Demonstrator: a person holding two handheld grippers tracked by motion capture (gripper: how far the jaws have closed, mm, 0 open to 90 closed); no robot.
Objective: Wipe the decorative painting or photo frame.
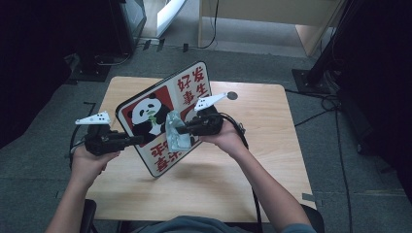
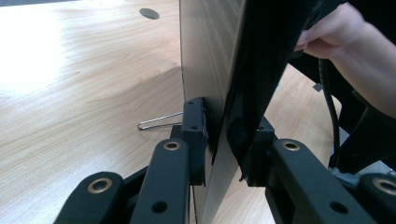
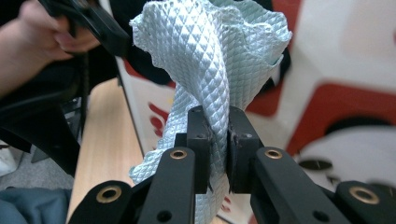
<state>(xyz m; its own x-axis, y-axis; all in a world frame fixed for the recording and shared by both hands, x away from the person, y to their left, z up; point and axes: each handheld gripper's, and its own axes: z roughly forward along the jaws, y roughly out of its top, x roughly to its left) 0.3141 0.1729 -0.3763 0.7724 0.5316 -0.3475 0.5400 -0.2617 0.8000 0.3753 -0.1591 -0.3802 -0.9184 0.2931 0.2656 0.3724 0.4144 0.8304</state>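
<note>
A red-and-white panda sign board point(image 1: 194, 85) stands tilted above the wooden table point(image 1: 262, 145). My left gripper point(image 1: 138, 140) is shut on its left edge; in the left gripper view the jaws point(image 2: 229, 144) clamp the thin board point(image 2: 210, 56) from both sides. My right gripper point(image 1: 180, 130) is shut on a crumpled pale blue quilted cloth point(image 1: 176, 133) that lies against the board's printed face. In the right gripper view the cloth point(image 3: 210, 51) bunches up above the closed jaws point(image 3: 219, 144), with the board point(image 3: 355, 107) right behind it.
A bent metal wire point(image 2: 159, 122) lies on the table behind the board. A round cable hole point(image 1: 232, 95) sits near the table's far edge. Cables point(image 1: 335, 126) and stand bases point(image 1: 311, 77) lie on the grey floor at the right.
</note>
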